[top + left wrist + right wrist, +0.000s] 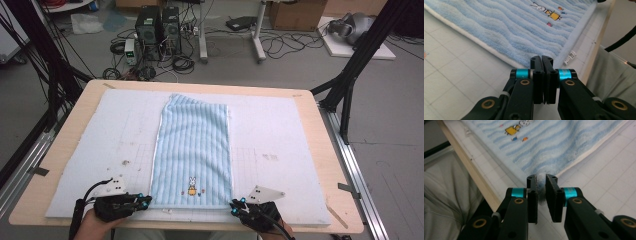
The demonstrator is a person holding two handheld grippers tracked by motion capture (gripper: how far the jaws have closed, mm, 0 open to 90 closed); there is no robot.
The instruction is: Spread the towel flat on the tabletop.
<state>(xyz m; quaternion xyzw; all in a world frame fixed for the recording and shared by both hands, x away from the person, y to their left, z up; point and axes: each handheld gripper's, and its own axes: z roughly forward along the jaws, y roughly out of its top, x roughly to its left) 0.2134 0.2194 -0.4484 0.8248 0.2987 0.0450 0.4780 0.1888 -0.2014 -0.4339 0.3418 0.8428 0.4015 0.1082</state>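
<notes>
Left claw (145,202) at 7 o'clock on the desk (320,140), jaws pressed together, empty, just beside the near-left corner of the pale blue striped terry towel (192,150). Right claw (236,206) at 5 o'clock, clamped on the towel's near-right corner.

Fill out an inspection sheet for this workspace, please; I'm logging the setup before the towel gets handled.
Surface: wooden table covered by a pale gridded mat with small stains.
Job's things: light blue striped towel lying flat, rabbit picture near its near edge; white label at the near hem.
Clutter: nothing seen on the mat.
Grippers: left gripper jaws closed, at the towel's near left corner; right gripper jaws pinching the near right corner.
Cables: a black cable trails from the left gripper; tangled cables on the floor.
Surroundings: computer towers, cardboard box, black frame legs.
</notes>
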